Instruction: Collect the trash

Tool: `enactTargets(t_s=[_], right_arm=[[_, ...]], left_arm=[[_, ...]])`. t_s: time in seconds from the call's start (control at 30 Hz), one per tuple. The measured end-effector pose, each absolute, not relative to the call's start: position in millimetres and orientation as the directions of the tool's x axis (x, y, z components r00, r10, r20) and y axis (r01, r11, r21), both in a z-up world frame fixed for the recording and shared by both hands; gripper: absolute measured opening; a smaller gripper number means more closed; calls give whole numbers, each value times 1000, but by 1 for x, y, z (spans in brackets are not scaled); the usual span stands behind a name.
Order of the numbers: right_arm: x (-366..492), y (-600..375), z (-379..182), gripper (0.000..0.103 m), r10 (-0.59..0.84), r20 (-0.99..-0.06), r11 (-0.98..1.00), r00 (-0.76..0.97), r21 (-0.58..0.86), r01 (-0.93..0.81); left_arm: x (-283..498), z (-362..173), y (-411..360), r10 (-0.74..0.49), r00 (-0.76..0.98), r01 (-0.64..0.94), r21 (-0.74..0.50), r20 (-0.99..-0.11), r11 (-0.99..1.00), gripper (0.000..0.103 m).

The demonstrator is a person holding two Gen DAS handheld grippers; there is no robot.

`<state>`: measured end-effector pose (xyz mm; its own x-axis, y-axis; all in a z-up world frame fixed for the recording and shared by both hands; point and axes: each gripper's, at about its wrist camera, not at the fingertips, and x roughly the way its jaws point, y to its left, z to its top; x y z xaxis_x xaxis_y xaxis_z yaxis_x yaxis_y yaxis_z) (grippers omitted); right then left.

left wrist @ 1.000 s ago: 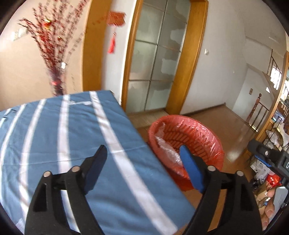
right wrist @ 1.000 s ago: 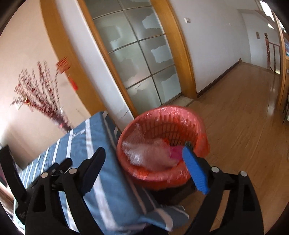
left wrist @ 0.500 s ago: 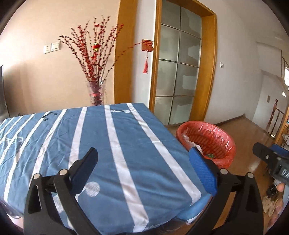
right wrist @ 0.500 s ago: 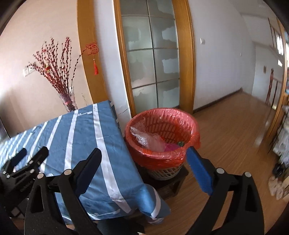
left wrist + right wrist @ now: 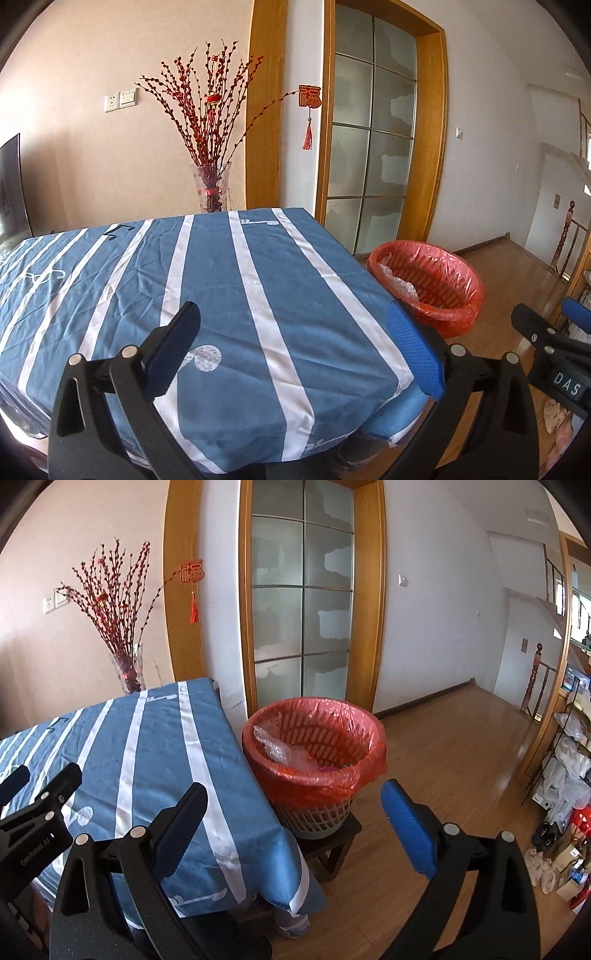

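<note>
The trash basket (image 5: 428, 280), lined with a red bag, stands on a low dark stool (image 5: 332, 842) against the table's right side. Crumpled clear plastic (image 5: 280, 749) and a bit of something pink lie inside it. My left gripper (image 5: 293, 317) is open above the near edge of the blue striped tablecloth (image 5: 221, 295), nothing between its fingers. My right gripper (image 5: 294, 794) is open too, level with the table's near right corner and facing the basket (image 5: 314, 746) from a short distance, holding nothing. Each gripper shows at the edge of the other's view.
A glass vase of red branches (image 5: 210, 184) stands behind the table's far edge. A wood-framed frosted glass door (image 5: 303, 609) is behind the basket. Wooden floor (image 5: 461, 757) spreads to the right, up to cluttered wire shelves (image 5: 569, 760).
Both grippers have drawn back from the basket, which now looks smaller and farther off. The left view has swung over the table. Both pairs of jaws stand a little wider.
</note>
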<state>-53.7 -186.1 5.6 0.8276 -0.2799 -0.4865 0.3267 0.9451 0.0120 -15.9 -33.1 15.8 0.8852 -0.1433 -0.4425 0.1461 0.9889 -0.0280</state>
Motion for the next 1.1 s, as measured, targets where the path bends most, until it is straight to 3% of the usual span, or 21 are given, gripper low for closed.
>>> enactTargets(t_s=[0.63, 1.1], right_arm=[[-60, -179, -9, 95, -316, -425, 938, 848, -7, 345], [-56, -179, -16, 95, -298, -464, 940, 834, 7, 340]], left_arm=[[-23, 6, -27, -55, 897, 64, 6, -438, 998, 99], [-21, -2, -26, -33, 887, 42, 10, -461, 999, 99]])
